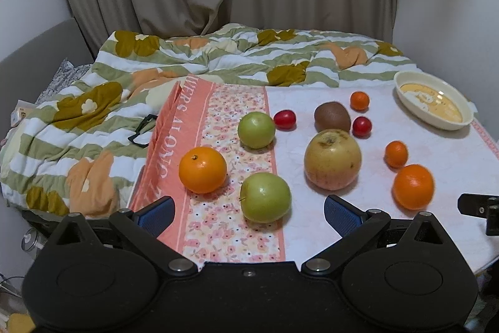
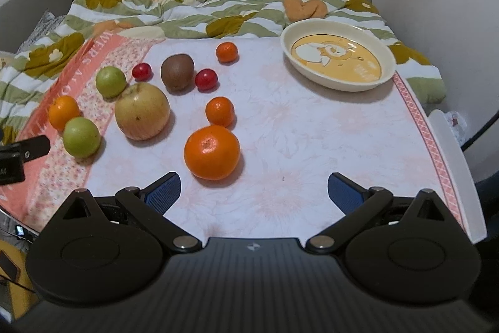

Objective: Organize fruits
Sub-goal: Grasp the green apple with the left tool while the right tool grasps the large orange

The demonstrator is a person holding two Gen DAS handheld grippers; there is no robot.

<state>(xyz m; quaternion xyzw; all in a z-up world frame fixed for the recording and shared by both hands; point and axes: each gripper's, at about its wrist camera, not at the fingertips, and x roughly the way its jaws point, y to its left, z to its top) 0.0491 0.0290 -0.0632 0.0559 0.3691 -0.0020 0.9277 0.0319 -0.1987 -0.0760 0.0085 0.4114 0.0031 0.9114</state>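
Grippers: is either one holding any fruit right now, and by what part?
Nothing held. Left gripper and right gripper are both open and empty.

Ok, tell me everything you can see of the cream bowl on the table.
The bowl is a shallow, oval, cream dish, glossy like plastic or ceramic, with a yellow-orange cartoon print on its inner base. It stands upright and empty at the table's far right corner, near the quilt. No fruit touches it; the nearest is a small orange. Neither gripper is near.
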